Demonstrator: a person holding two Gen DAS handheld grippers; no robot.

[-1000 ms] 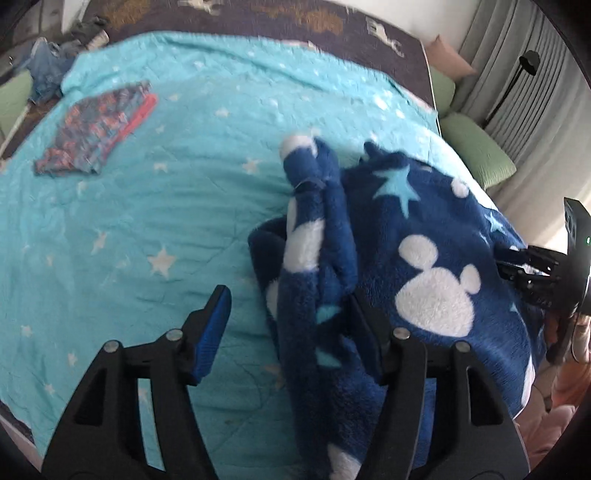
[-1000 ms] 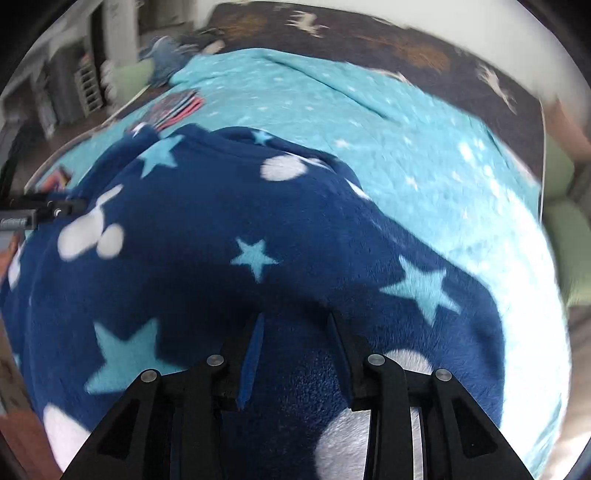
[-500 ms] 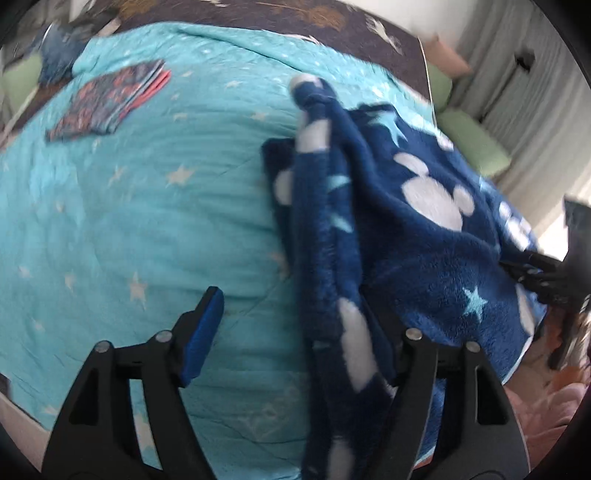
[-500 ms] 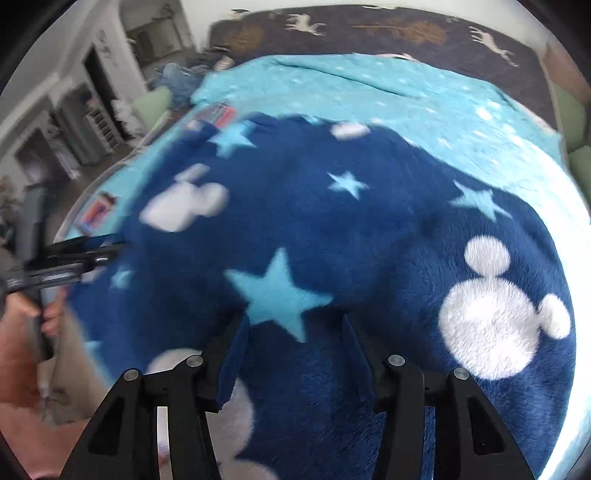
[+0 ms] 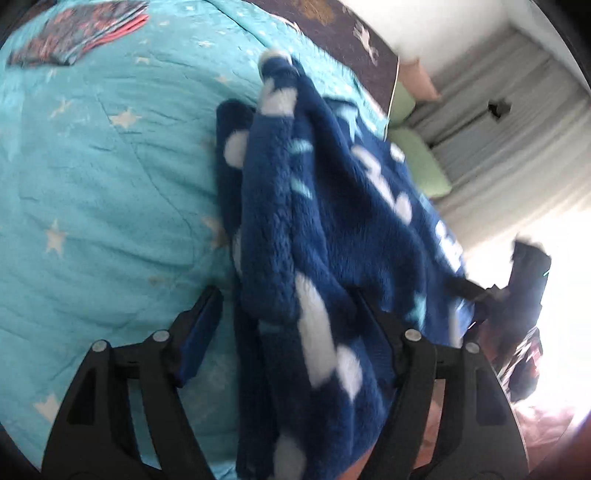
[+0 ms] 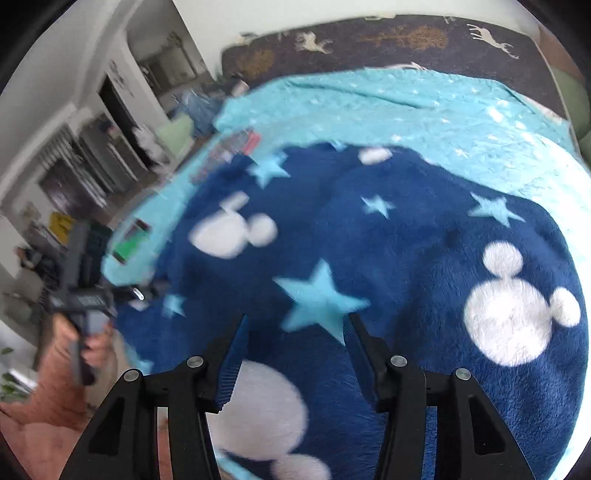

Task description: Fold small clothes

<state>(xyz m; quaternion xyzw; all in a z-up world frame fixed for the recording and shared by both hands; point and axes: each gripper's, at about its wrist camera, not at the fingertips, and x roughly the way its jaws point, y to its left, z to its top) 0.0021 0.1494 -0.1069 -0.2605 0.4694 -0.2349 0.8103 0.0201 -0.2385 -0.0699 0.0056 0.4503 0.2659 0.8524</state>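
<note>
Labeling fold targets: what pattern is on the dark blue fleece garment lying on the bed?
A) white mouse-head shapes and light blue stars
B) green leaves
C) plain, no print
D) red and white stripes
A: in the right wrist view the blue fleece garment carries white mouse-head shapes and light blue stars as it lies on the turquoise star-print bedspread.

One blue fleece garment (image 5: 332, 229), one folded patterned cloth (image 5: 74, 33) (far corner), two tools (image 5: 284, 306) (image 6: 295, 328).
</note>
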